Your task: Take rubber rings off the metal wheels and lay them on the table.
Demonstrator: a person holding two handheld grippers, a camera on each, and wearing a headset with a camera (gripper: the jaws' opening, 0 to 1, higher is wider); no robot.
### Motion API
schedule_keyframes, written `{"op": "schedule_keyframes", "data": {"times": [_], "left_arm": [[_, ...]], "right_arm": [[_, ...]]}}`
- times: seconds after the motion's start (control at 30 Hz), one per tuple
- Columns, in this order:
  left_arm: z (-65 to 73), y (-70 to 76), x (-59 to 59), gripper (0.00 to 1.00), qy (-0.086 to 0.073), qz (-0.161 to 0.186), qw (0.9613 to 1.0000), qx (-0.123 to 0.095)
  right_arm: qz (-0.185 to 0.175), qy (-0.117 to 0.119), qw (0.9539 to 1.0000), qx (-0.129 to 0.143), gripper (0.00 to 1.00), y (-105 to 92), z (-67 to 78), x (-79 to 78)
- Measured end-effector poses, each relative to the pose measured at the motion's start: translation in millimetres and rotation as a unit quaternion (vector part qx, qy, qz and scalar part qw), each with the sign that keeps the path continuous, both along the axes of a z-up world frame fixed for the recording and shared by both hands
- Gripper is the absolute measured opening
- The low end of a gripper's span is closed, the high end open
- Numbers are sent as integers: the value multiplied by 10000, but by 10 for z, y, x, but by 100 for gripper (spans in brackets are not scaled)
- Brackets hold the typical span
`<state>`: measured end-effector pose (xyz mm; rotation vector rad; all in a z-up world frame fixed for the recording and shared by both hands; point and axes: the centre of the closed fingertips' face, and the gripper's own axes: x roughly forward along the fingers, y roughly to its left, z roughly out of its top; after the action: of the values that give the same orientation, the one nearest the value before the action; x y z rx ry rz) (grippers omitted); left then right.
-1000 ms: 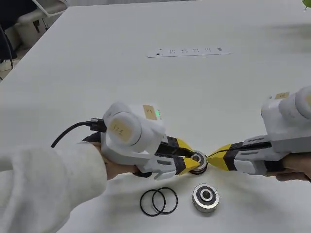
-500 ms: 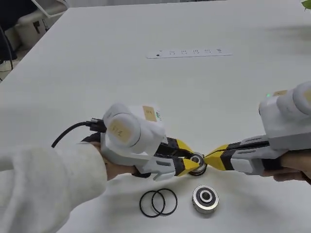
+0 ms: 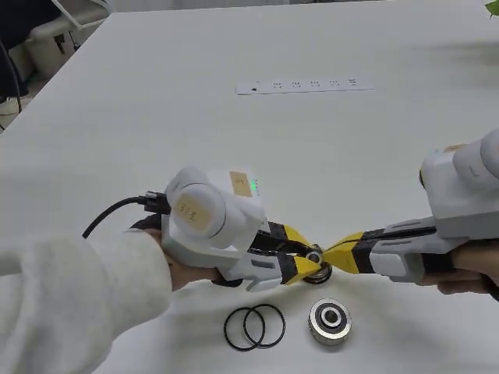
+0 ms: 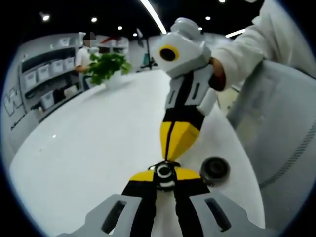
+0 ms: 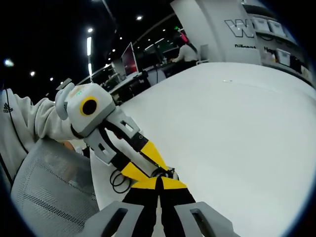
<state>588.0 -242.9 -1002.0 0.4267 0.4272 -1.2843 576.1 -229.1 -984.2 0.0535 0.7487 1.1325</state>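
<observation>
My left gripper [image 3: 309, 262] is shut on a small metal wheel [image 3: 317, 257], held just above the white table; its yellow jaws flank the wheel [image 4: 164, 176] in the left gripper view. My right gripper [image 3: 330, 255] comes in from the right, its jaws pressed together at the wheel's rim on what looks like a thin black rubber ring [image 4: 163, 163]. In the right gripper view its closed tips [image 5: 159, 181] meet the wheel [image 5: 169, 173]. A second wheel [image 3: 330, 319] lies flat on the table nearer to me. Two black rubber rings [image 3: 255, 325] lie overlapping to its left.
A white power strip [image 3: 304, 84] lies across the far middle of the table [image 3: 156, 117]. A black cable [image 3: 117, 210] trails left from the left gripper. A sleeve [image 3: 70, 304] covers the near left corner. A mesh chair [image 5: 44, 197] stands beside the table.
Both grippers stay at the wheel. The right gripper's body has drifted slightly up and to the right, and the wheel sits a touch higher.
</observation>
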Motion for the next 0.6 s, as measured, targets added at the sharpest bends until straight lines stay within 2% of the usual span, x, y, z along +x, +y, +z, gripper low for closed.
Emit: {"op": "schedule_keyframes", "data": {"times": [0.03, 0.07, 0.1, 0.17, 0.2, 0.27, 0.33, 0.37, 0.47, 0.6], "left_arm": [[0, -1, 0, 13, -1, 3, 10000, 1], [0, -1, 2, 13, -1, 16, 10000, 4], [1, -1, 1, 13, -7, 11, 10000, 3], [1, 0, 1, 13, 6, 32, 10000, 3], [0, 0, 1, 13, -9, 31, 10000, 8], [1, -1, 2, 13, -19, 37, 10000, 14], [3, -5, 0, 14, -49, 0, 10000, 34], [8, -5, -5, 14, -60, -16, 10000, 54], [63, -6, -25, 13, -36, -90, 9999, -30], [133, 13, -7, 14, -93, -74, 9999, -92]], "right_arm": [[-156, -161, 9986, 474, 0, 94, 167, 73], [-78, 98, 9999, 0, 0, 16, 40, 21], [-130, -359, 9992, -99, 0, -5, 6, 152], [-329, 55, 9994, -66, 0, -76, -50, 123], [-408, 80, 9991, -36, 0, -96, -57, 137], [-309, -61, 9994, -166, 0, -124, -77, 129], [-315, -25, 9994, -144, 0, -121, -83, 130], [-358, 65, 9993, -78, 0, -117, -78, 135], [-355, 33, 9993, -125, 0, -126, -80, 143], [-383, 5, 9992, -136, 0, -134, -63, 161]]}}
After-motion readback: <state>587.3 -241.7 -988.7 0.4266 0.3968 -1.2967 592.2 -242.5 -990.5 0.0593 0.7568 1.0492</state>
